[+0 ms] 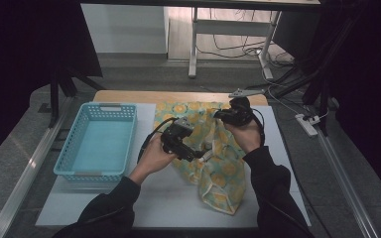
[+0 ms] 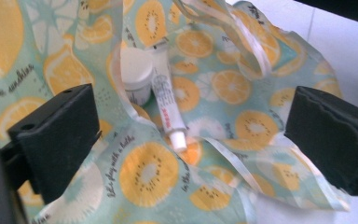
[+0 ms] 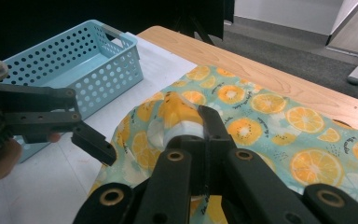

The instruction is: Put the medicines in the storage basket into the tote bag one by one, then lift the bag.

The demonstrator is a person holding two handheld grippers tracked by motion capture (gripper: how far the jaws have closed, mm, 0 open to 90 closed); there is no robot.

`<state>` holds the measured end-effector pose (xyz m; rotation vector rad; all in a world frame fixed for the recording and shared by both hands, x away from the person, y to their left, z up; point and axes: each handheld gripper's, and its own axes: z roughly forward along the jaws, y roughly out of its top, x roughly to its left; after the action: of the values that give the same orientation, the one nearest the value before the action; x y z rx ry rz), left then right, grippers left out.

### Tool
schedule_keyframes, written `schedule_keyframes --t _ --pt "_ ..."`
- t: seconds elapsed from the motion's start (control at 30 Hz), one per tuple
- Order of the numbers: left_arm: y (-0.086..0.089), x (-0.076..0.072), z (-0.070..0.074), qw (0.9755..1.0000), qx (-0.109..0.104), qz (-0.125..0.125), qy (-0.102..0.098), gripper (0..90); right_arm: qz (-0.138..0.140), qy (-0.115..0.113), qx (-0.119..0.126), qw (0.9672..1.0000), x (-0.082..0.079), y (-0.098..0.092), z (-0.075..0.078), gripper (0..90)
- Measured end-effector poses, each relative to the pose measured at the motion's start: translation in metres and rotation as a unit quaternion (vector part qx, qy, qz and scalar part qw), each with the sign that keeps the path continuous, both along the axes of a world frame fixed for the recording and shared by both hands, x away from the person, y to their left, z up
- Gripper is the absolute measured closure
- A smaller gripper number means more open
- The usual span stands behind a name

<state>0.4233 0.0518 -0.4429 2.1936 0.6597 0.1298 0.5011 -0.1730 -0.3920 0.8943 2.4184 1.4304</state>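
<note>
From above, we see the blue basket (image 1: 99,144) left of the fruit-print bag (image 1: 218,163), well clear on the counter (image 1: 168,198). Our left gripper (image 2: 191,135) has fingers spread wide, empty, over a tube (image 2: 168,105) and what looks like a jar (image 2: 136,74). Our right gripper (image 3: 200,140) pinches the bag's rim shut.

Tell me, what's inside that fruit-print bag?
Through the bag's opening a small white jar and a white tube lie side by side. The fabric covers whatever sits deeper in, so I can't tell if there's more.
</note>
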Motion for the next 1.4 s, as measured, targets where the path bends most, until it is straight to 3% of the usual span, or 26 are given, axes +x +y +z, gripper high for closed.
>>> schedule_keyframes --t 0.2,0.33,0.5,0.73,0.93,1.03,1.17,1.4 --pt "0.009 -0.012 0.0 1.0 -0.006 0.006 -0.004 1.1 0.002 0.002 0.0 1.0 -0.001 -0.001 -0.002 90.0" --pt "0.01 -0.019 -0.002 1.0 0.0 -0.006 0.005 1.5 0.002 0.001 -0.002 1.0 -0.002 -0.001 -0.002 90.0" --pt "0.008 -0.027 -0.007 0.9995 0.006 -0.031 0.007 1.3 0.006 0.001 -0.002 1.0 -0.003 0.001 -0.002 90.0" --pt "0.002 -0.039 -0.016 0.9989 0.027 -0.036 0.014 0.2 0.014 0.0 -0.001 0.9999 -0.008 0.004 -0.002 90.0" --pt "-0.006 -0.047 -0.024 0.9988 0.031 -0.032 0.021 1.2 0.017 0.001 -0.001 0.9998 -0.009 0.005 -0.004 90.0" --pt "-0.012 -0.049 -0.033 0.9986 0.02 -0.037 0.033 1.5 0.018 0.002 -0.001 0.9998 -0.01 0.005 -0.005 90.0" --pt "-0.02 -0.051 -0.043 0.9971 0.044 -0.059 0.021 1.5 0.018 0.001 0.0 0.9998 -0.01 0.004 -0.005 90.0" --pt "-0.037 -0.052 -0.064 0.9945 0.064 -0.075 0.035 1.5 0.017 0.003 -0.001 0.9999 -0.01 0.004 -0.006 90.0"
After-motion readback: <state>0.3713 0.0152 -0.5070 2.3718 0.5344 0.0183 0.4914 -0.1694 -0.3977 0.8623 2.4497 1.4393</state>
